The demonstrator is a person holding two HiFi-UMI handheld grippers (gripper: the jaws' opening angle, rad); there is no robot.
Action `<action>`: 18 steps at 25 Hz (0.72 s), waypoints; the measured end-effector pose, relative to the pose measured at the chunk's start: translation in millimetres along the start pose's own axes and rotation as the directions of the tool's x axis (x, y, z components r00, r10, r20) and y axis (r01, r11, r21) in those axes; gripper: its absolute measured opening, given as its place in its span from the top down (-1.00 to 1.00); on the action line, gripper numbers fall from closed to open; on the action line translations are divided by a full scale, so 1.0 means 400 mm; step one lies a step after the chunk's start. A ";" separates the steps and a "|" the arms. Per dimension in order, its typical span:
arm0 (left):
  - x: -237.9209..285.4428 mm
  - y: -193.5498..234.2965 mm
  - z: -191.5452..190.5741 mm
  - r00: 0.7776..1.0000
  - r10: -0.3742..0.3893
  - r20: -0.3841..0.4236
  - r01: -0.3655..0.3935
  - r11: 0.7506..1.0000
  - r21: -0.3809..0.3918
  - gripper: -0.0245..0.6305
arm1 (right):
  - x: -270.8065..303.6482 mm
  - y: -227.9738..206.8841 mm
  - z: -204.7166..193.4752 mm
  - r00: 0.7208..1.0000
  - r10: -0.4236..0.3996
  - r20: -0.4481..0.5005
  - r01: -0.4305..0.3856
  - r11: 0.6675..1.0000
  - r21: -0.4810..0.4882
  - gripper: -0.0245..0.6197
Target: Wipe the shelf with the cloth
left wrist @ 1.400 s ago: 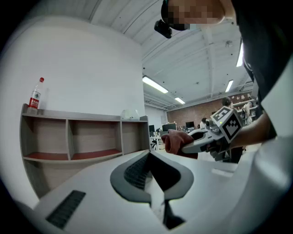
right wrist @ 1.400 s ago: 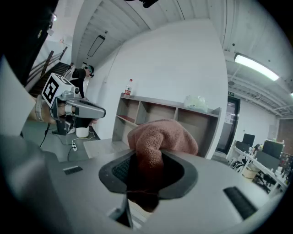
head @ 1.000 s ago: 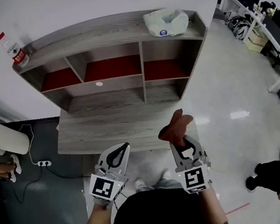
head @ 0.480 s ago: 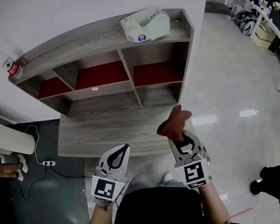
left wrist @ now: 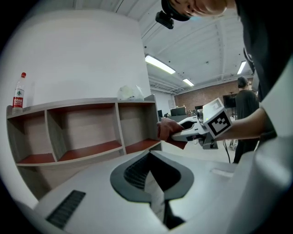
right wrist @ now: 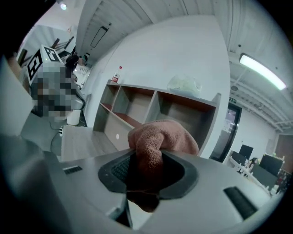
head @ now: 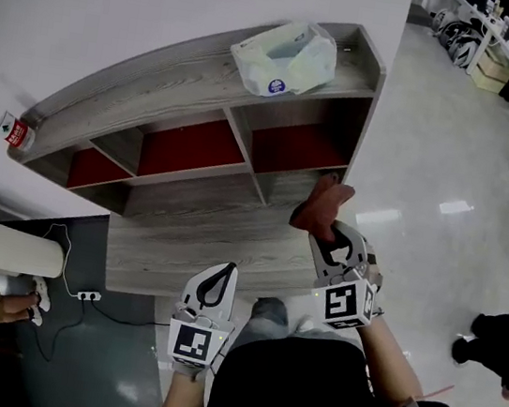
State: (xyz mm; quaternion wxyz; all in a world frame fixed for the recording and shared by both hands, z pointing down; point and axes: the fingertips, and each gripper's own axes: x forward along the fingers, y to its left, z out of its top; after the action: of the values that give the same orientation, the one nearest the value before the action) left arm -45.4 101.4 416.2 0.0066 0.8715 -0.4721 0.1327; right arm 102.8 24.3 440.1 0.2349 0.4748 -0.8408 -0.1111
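1. Right tool (head: 334, 248): jaws clamped on the cloth (head: 320, 206), which bunches out past the tips in a reddish-brown wad.
2. Left tool (head: 212, 286): jaws together, nothing between them. I hold it low, in front of the tabletop (head: 182, 244) and well apart from the shelf (head: 139, 86).
3. Where the cloth is: in the air before the right-hand compartment (head: 296, 147), near the shelf's right side wall (head: 368, 110). It seems to touch no board.
4. Done, by my judgement: the cloth is picked up and carried to the shelf. I see no wiped patch on any board.
5. Left to do: the wiping itself, meaning the top board, the red compartment floors and the tabletop below.
6. Edges:
   - The upright dividers split the shelf into open-fronted compartments, so each stroke ends at a wall.
   - The back of the shelf stands against the white wall.
7. Obstacles on the top board: a plastic bag (head: 284, 57) toward the right end and a bottle (head: 10, 128) at the far left. Both would need wiping around or lifting.
8. Open room:
   - The tabletop is bare.
   - To the right of the shelf there is shiny floor (head: 425, 204) with space for my elbow.
   - To the left, a white stool (head: 1, 250) and cables (head: 66, 288) stand well apart from the work.
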 end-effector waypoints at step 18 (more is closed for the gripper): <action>0.113 0.372 -0.061 0.994 -0.112 0.004 0.112 0.994 0.021 0.91 | 0.524 -0.141 0.262 0.942 -0.256 0.218 0.290 0.946 -0.142 0.58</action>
State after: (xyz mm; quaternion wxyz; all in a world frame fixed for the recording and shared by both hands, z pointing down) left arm -150.2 -14.9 433.4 0.0036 0.8969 -0.4212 0.1347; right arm 0.6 -187.4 387.1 0.1734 0.5519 -0.7727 -0.2614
